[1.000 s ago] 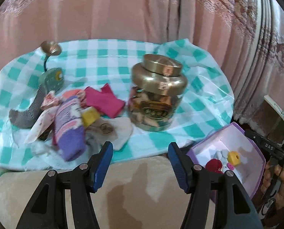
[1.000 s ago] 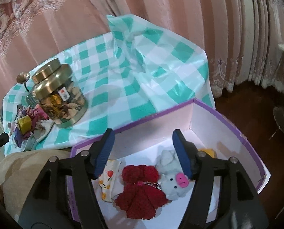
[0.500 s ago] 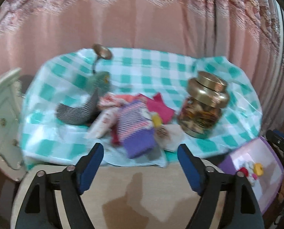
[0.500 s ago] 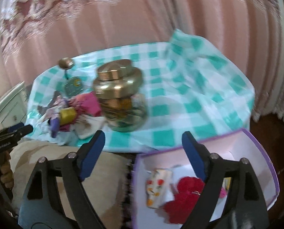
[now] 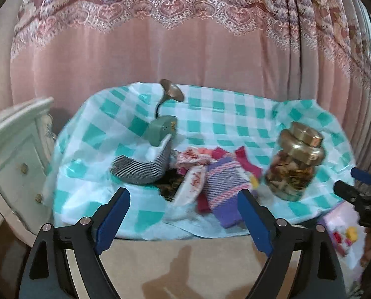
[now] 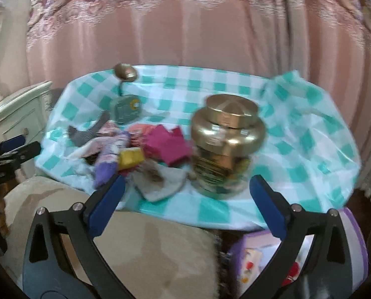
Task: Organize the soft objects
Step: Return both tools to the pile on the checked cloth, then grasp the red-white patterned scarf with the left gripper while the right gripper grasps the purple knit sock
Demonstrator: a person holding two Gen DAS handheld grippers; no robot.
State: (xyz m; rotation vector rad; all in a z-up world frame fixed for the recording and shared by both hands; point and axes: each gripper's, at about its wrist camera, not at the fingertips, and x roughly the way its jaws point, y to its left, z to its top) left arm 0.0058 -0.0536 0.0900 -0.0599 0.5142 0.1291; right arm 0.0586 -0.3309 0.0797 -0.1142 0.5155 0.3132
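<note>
The box at 5 o'clock in the right view is cut off by the edge and partly hidden behind a finger; its contents are blurred. The jar's contents are smeared. A dark item under the socks is unreadable.

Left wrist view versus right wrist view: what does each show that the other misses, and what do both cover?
Only the left wrist view shows the black-and-white striped sock's full stripes and the right gripper at its edge.

Only the right wrist view shows the grey cloth piece in front of the pile and the left gripper.

Both show the gold-lidded glass jar, the purple striped sock, the magenta cloth, the teal checked tablecloth and the purple-rimmed box.
</note>
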